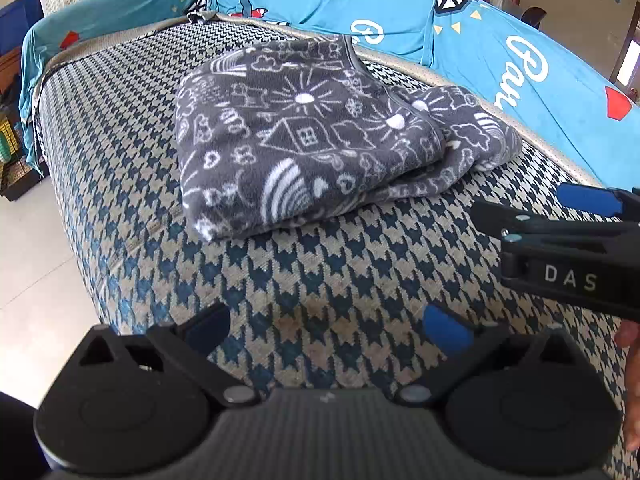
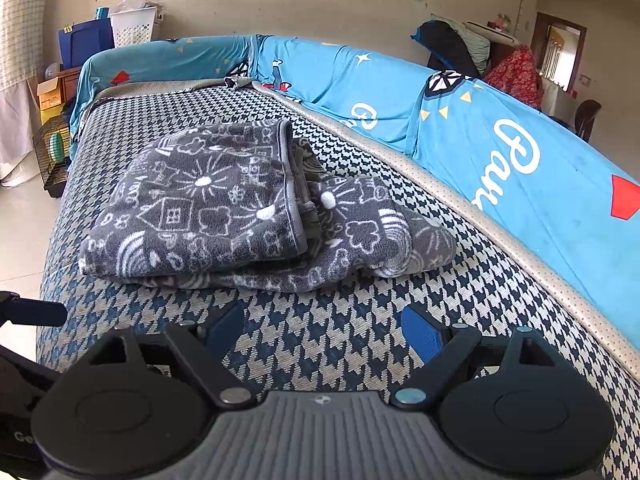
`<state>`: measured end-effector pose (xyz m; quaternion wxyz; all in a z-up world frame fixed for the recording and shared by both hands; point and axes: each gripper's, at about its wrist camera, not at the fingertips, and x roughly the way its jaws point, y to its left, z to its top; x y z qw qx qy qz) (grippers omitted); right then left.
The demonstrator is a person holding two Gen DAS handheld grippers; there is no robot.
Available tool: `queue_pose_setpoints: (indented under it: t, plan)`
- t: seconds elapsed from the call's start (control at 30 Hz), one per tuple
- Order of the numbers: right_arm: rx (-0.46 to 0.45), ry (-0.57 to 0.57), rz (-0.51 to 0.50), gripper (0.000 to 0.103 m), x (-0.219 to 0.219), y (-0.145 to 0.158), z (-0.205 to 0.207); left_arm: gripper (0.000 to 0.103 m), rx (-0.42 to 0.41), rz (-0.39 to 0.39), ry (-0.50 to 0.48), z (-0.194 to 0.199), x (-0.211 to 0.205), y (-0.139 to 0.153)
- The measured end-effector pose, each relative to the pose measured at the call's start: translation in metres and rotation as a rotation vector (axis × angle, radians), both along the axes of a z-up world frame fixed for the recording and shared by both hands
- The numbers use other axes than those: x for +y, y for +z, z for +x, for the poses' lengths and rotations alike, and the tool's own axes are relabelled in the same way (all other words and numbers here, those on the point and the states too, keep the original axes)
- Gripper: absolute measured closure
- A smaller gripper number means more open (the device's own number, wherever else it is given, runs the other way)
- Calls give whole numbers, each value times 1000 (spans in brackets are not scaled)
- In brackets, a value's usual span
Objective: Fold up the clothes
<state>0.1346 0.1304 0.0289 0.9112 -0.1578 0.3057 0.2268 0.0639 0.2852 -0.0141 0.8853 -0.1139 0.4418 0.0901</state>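
Both claws empty, blanket folded ahead of me

Nearest me, my left claw (image 1: 326, 330) and right claw (image 2: 324, 330) hang wide open over the bare sofa seat (image 2: 340, 340), gripping nothing. Just beyond lies the grey blanket (image 2: 240, 216), folded into an uneven bundle. I judge a one-sided grab of its loose top flap could drag the layers apart.

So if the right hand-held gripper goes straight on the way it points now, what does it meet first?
Probably the bare houndstooth cushion: the right hand-held gripper, open and empty, tilts down toward it. The folded grey blanket lies just beyond, so on a flatter path it would meet the blanket's near edge first. Depth is unclear.
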Motion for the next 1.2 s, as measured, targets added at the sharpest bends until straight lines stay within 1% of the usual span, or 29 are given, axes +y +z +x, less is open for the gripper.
queue_pose_setpoints:
  t: [0.13,0.5,0.6,0.73,0.93,1.07,1.2]
  plan:
    - [1,-5,0,17,-1,0,1,0,46,-40,11,4,3,-7]
    - [6,-34,-16,17,-2,-2,1,0,36,-33,2,6,4,-9]
    - [6,-61,-23,17,-5,-2,0,0,24,-50,-24,5,2,-9]
    - [12,-129,8,17,-18,3,-1,0,8,-55,-55,3,-2,-9]
    - [33,-267,76,17,-55,13,-8,0,-15,-62,-88,1,-14,-9]
    - [49,-349,77,17,-79,14,-17,0,-34,-68,-100,-1,-19,-10]
    - [57,-400,76,17,-103,15,-28,0,-66,-115,-96,-4,-19,-10]
